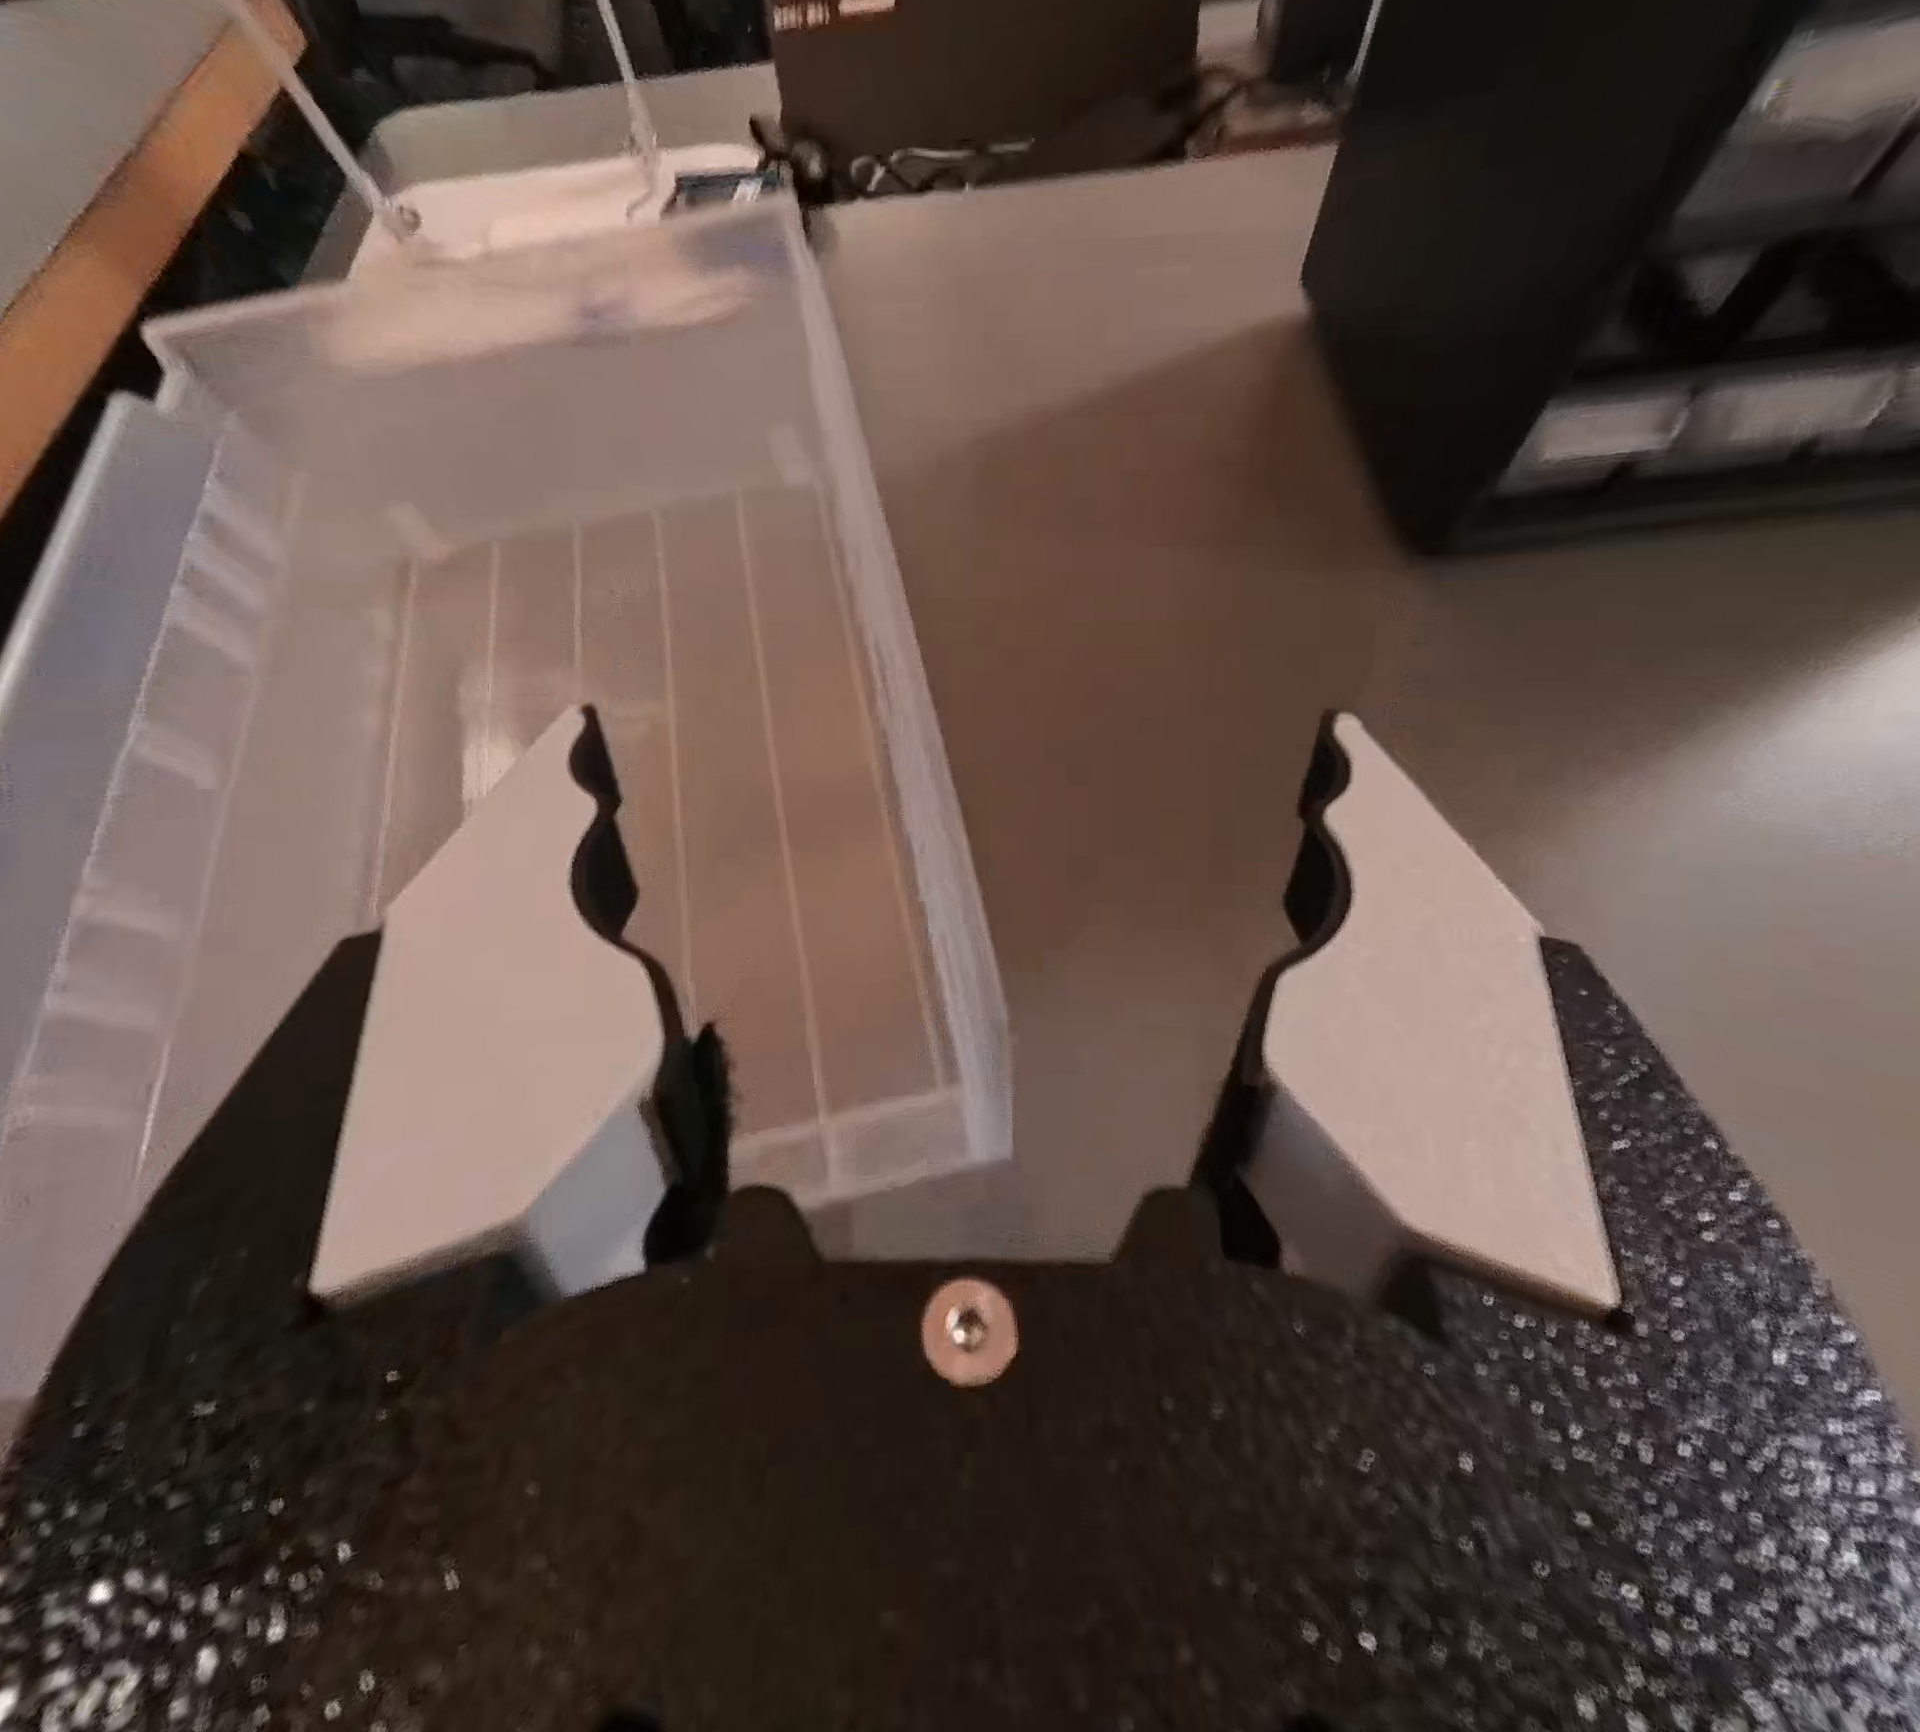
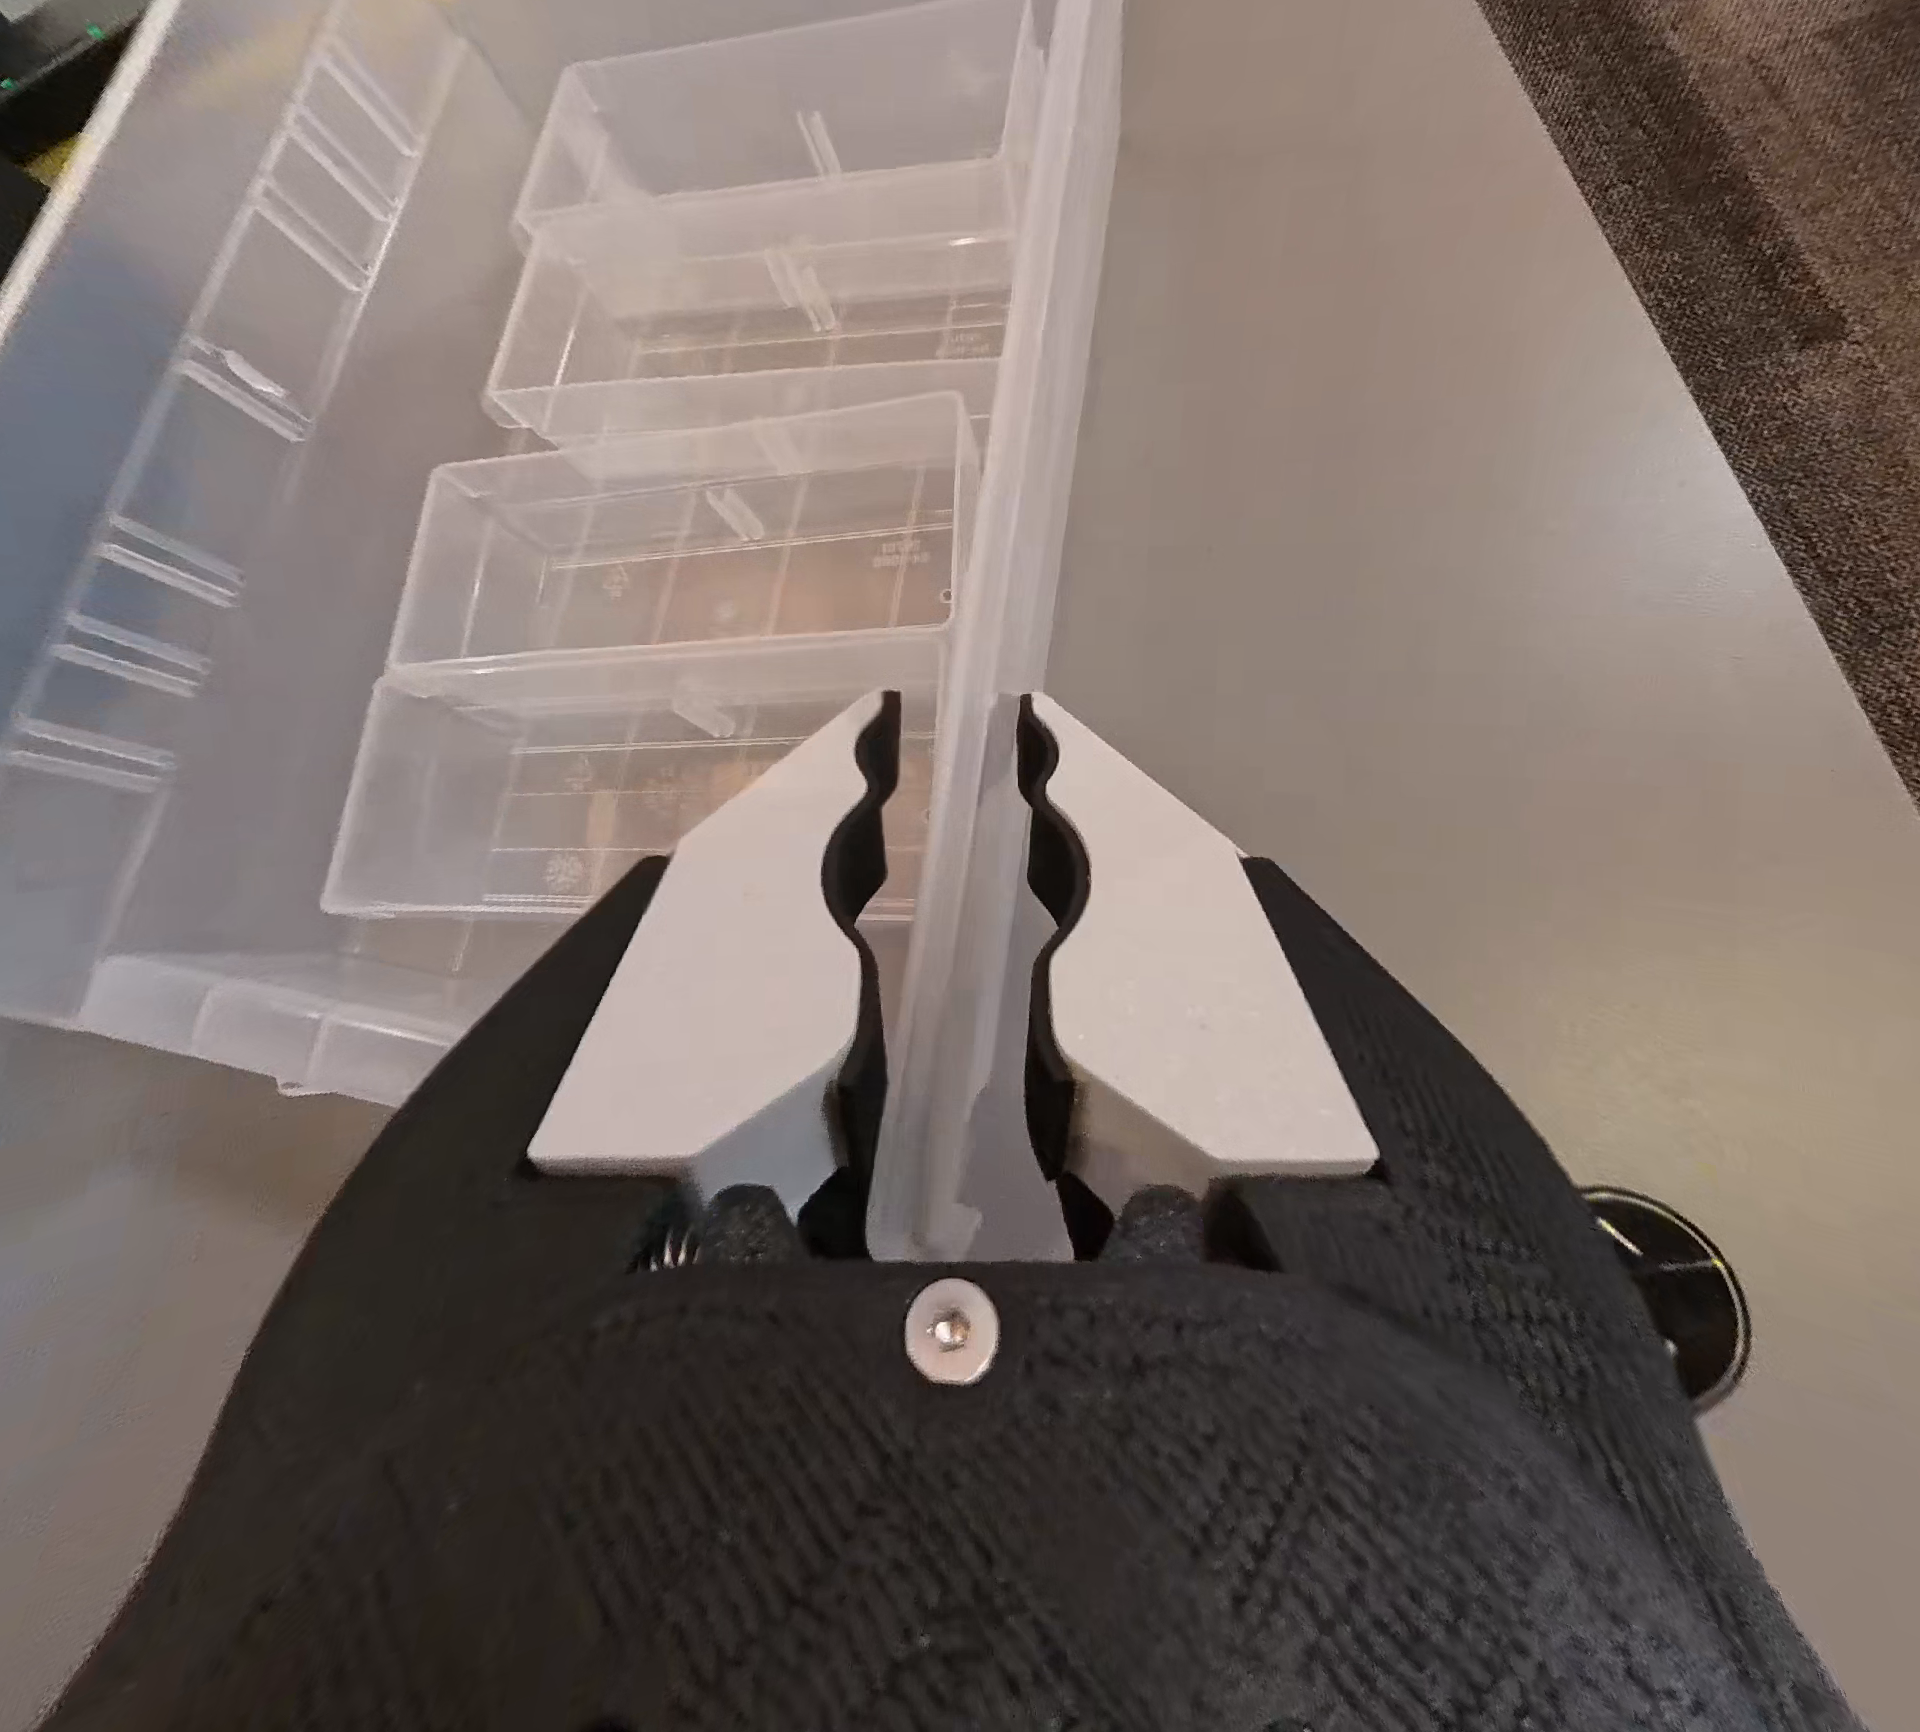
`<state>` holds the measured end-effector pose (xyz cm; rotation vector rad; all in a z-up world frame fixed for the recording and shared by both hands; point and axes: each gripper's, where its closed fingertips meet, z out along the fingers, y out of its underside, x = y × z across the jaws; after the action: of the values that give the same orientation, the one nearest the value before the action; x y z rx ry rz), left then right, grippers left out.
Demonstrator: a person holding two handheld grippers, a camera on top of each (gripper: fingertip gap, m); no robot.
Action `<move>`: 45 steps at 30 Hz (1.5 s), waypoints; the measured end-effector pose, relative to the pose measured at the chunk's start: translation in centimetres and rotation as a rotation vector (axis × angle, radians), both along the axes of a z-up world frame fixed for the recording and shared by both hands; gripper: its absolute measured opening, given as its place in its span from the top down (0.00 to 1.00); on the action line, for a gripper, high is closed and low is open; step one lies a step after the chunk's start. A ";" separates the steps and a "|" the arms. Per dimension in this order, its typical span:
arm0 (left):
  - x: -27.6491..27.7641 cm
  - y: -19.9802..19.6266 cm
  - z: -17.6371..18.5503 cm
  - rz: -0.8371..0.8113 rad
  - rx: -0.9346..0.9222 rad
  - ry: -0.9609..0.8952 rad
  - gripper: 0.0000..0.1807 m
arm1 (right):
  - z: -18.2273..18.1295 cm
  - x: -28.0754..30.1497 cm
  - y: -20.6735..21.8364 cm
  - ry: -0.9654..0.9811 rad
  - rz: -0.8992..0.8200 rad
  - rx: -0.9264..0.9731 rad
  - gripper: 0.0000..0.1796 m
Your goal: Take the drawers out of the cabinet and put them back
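I'm clamping the right gripper (image 2: pixel 954 726) on the translucent cabinet (image 2: pixel 208 435) side wall; four clear drawers (image 2: pixel 665 560) sitting inside. Left gripper (image 1: pixel 961 721) hanging wide open, empty, over the cabinet. Moulded marks on drawers unreadable.

The left hand-held gripper (image 1: pixel 961 861) has a black, rough-grained body flecked with pale specks, one silver hex screw in a washer at its middle, and two light grey wedge-shaped fingers (image 1: pixel 499 986) lined with wavy black pads. The right hand-held gripper (image 2: pixel 954 861) has the same build: a black layered-print shell, a silver screw, grey angular fingers (image 2: pixel 727 986) with scalloped black pads, and a small coil spring at the left finger's base.
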<state>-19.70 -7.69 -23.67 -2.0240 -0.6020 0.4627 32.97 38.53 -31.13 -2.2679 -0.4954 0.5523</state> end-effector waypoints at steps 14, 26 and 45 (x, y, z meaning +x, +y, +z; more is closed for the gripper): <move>0.2 -3.8 -6.4 0.040 -0.137 -0.026 0.46 | -0.3 3.8 -2.0 -0.169 0.452 0.014 0.98; -1.0 -3.0 -6.2 0.113 -0.148 0.085 0.72 | -0.2 1.0 0.1 -0.127 1.009 -0.002 0.98; -1.7 -3.5 -4.3 0.093 -0.131 0.217 0.97 | -0.1 -8.6 -6.8 -0.136 1.258 -0.023 0.98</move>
<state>-21.41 -11.16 -27.95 -2.0399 -0.5448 0.7846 24.41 31.76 -31.26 -1.7722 -2.0007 0.9669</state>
